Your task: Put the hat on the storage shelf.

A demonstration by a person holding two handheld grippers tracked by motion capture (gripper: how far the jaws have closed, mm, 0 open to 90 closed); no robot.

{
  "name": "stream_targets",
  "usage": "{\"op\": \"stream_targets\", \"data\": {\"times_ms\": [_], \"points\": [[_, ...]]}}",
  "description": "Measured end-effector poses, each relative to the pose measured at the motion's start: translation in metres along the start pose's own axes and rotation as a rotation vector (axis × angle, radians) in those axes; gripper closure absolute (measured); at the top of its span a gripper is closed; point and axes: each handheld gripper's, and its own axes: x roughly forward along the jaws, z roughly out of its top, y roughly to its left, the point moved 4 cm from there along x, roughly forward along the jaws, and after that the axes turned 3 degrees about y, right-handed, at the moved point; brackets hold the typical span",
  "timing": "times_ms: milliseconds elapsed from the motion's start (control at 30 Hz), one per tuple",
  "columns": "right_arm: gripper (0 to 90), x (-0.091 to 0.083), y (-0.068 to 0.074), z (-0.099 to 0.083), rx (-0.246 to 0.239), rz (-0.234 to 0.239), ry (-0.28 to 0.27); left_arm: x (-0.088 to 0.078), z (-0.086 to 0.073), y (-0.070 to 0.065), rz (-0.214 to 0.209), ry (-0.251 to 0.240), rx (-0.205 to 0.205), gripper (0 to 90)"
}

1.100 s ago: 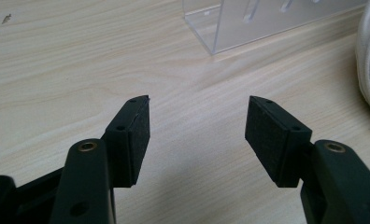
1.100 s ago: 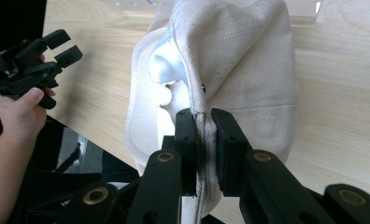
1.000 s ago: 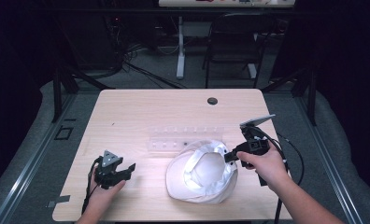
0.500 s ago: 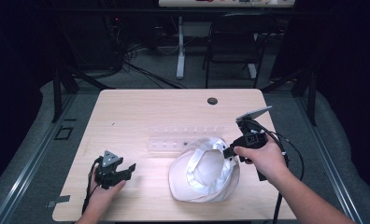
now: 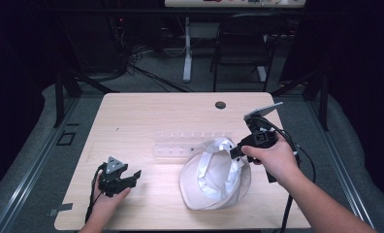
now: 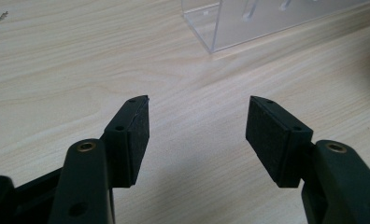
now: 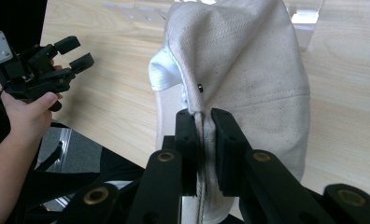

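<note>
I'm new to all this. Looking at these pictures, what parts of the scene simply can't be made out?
- High view: the right gripper tips are covered by the white cap fabric they pinch.
- Right gripper view: the cap's lower edge is hidden behind the jaws.
- Left gripper view: the clear plastic rack is cut off by the top edge.
- High view: the room beyond the table is too dark to read.
</note>
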Motion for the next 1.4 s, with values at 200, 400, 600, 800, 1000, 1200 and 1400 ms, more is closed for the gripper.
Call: {"op": "stream_targets", "data": {"times_ms": [200,400,600,800,1000,1200,1400], "points": [[81.7,-0.01,0.006,0.002,-0.011,-0.003,-0.002,0.0,0.0,0.0,0.003,-0.005,-0.003,40.3],[81.7,-0.02,0.01,0.003,-0.02,0.004,-0.006,-0.001,0.0,0.0,0.003,-0.004,-0.001,40.3],[81.7,-0.03,0.01,0.005,-0.021,0.011,-0.023,0.0,0.0,0.0,0.003,-0.005,-0.004,40.3],[81.8,-0.037,0.009,0.005,-0.02,0.021,-0.03,-0.001,0.001,0.002,0.005,-0.01,-0.01,40.3],[81.8,-0.043,0.004,0.005,-0.004,0.046,-0.035,-0.001,0.001,0.002,0.005,-0.009,-0.01,40.3],[81.8,-0.047,0.001,0.005,0.011,0.084,-0.054,-0.001,0.001,0.002,0.004,-0.008,-0.006,40.3],[81.8,-0.052,0.003,0.007,0.023,0.122,-0.063,-0.001,0.001,0.002,0.006,-0.013,-0.007,40.3]]}}
